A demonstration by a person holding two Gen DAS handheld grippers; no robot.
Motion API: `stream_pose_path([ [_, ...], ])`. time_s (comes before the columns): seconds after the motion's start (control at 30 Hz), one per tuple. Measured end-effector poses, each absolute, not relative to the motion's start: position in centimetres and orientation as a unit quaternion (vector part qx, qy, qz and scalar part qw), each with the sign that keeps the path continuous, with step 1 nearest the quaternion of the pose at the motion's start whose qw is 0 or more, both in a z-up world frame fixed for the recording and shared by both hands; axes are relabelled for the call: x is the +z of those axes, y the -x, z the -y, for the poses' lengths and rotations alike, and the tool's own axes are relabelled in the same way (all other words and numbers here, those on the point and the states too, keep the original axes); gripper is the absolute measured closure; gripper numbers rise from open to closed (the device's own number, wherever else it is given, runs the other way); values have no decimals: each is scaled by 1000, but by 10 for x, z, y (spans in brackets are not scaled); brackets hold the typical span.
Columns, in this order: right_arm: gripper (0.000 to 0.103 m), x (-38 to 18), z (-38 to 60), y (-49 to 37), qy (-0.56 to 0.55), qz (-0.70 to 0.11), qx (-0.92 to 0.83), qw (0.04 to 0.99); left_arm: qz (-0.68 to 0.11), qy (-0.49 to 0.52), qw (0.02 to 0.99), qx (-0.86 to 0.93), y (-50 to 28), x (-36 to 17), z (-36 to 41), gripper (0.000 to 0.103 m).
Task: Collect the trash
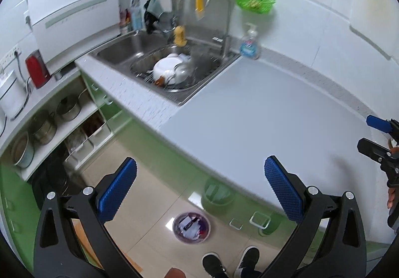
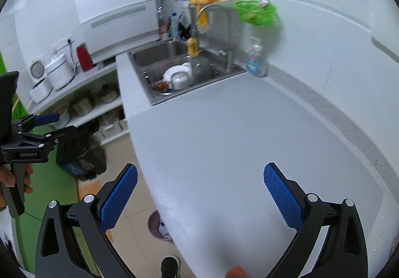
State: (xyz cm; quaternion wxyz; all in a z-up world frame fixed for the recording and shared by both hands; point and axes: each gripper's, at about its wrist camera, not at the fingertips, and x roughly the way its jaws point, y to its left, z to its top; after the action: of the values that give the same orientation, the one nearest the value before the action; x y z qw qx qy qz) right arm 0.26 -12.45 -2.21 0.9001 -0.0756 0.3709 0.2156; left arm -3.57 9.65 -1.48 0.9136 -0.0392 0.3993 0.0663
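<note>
A small round trash bin [image 1: 191, 227] stands on the tiled floor below the counter edge, holding crumpled paper and wrappers; the right wrist view shows part of the bin [image 2: 159, 227] past the counter's rim. My left gripper [image 1: 199, 187] hangs open over the floor and counter edge, nothing between its blue pads. My right gripper [image 2: 200, 194] is open above the bare white counter [image 2: 237, 133], also holding nothing. Each gripper appears at the other view's edge: the right one [image 1: 381, 138], the left one [image 2: 37, 128] held by a hand.
A steel sink [image 1: 164, 61] with white dishes lies at the counter's far end, a soap bottle [image 1: 249, 43] and green basket [image 1: 254, 1] beside it. Open shelves with pots [image 1: 49, 123] stand left. A person's shoes [image 1: 232, 263] are near the bin.
</note>
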Motion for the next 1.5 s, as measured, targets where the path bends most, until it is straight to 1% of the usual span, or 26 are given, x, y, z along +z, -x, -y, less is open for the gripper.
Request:
stream_pose_path([
  [0.2, 6, -7, 154, -10, 54, -361, 200, 909, -385, 20, 921, 51, 24, 1, -66, 3],
  [0.53, 6, 7, 175, -20, 52, -363, 208, 907, -392, 4, 920, 12, 8, 9, -35, 3],
  [0.87, 6, 9, 183, -29, 49, -374, 194, 906, -403, -9, 915, -4, -2, 9, -22, 3],
  [1.5, 6, 2, 175, -35, 54, -386, 196, 900, -405, -15, 914, 5, -12, 8, -27, 3],
])
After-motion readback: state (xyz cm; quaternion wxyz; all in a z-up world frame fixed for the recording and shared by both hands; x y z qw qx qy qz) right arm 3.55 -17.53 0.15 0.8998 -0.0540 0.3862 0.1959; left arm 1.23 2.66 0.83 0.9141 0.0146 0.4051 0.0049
